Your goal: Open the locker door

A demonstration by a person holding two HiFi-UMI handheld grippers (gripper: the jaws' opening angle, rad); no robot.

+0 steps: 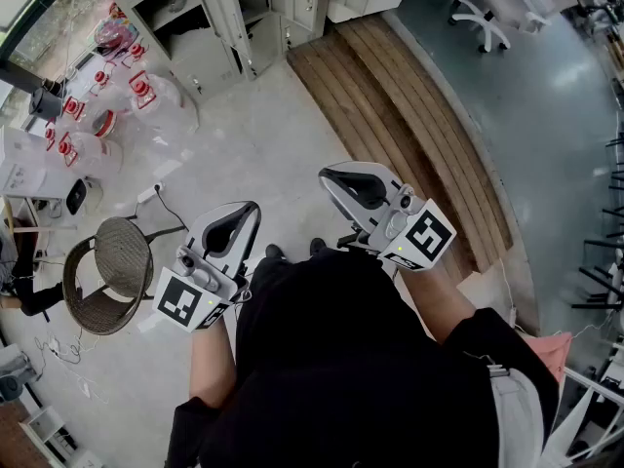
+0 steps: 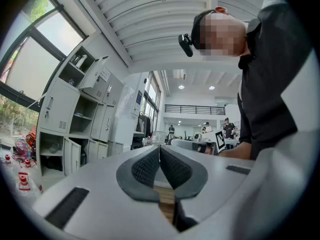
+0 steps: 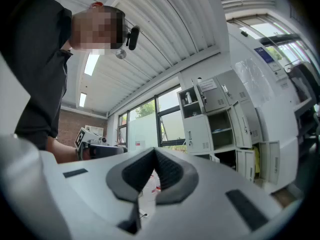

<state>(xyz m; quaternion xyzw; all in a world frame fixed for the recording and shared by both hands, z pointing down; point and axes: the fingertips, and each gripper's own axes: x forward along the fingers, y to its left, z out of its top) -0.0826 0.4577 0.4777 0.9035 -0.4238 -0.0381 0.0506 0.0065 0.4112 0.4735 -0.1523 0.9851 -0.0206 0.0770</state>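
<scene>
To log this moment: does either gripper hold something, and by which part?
Nothing is held: the left gripper and the right gripper are both shut and empty.

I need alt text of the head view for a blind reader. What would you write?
Seen from above, a person in black holds a left gripper and a right gripper, both shut and empty, over a pale floor. White lockers, some doors open, stand at top left; a wicker chair sits left.

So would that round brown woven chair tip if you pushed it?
Probably light: the round brown woven chair looks like open wickerwork. It would likely slide on the smooth pale floor rather than tip, since its seat looks wide.
</scene>
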